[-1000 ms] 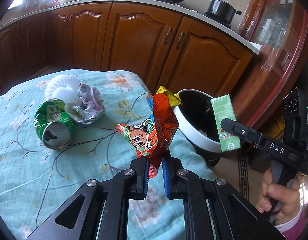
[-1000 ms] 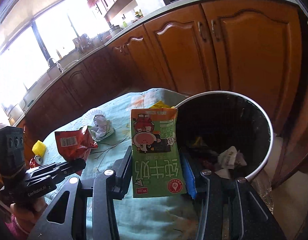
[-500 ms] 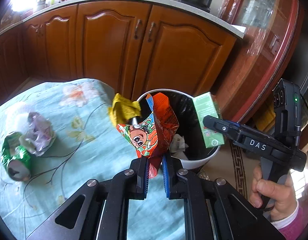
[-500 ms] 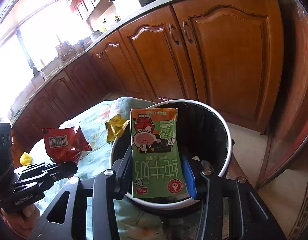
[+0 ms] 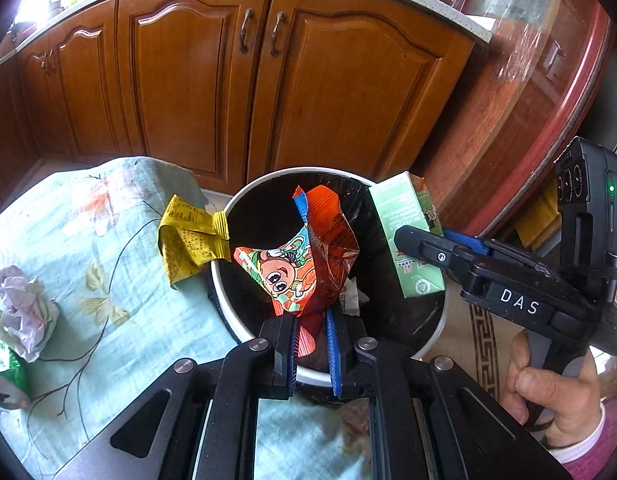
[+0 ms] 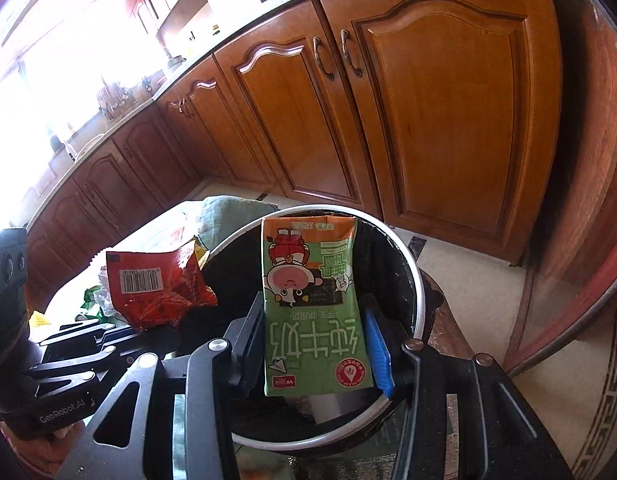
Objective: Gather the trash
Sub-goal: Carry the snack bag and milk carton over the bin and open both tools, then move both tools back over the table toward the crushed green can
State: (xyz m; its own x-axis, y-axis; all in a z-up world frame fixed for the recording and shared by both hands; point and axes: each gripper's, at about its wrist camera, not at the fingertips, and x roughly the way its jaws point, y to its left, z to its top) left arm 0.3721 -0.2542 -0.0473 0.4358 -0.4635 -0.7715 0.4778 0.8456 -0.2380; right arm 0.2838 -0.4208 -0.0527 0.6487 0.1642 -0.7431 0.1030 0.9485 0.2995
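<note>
My left gripper (image 5: 311, 322) is shut on a red snack wrapper (image 5: 304, 264) with a cartoon face, and holds it over the mouth of the white-rimmed bin (image 5: 220, 292) lined with a black bag. In the right wrist view my right gripper (image 6: 313, 320) is shut on a green milk carton (image 6: 312, 312), which hangs upside down above the same bin (image 6: 416, 288). The carton (image 5: 408, 232) and the right gripper (image 5: 424, 246) also show at the right of the left wrist view. The wrapper (image 6: 156, 284) and the left gripper (image 6: 108, 330) appear at the left of the right wrist view.
A yellow wrapper (image 5: 188, 244) lies on the floral tablecloth (image 5: 108, 320) against the bin's rim. Crumpled paper (image 5: 24, 312) and a crushed green can (image 5: 4, 372) sit at the table's left edge. Wooden cabinets (image 5: 268, 80) stand behind the bin. A person's hand (image 5: 556, 396) grips the right handle.
Both grippers have carried their loads from over the table to above the bin. The can and the paper have slid to the left edge of the left wrist view.
</note>
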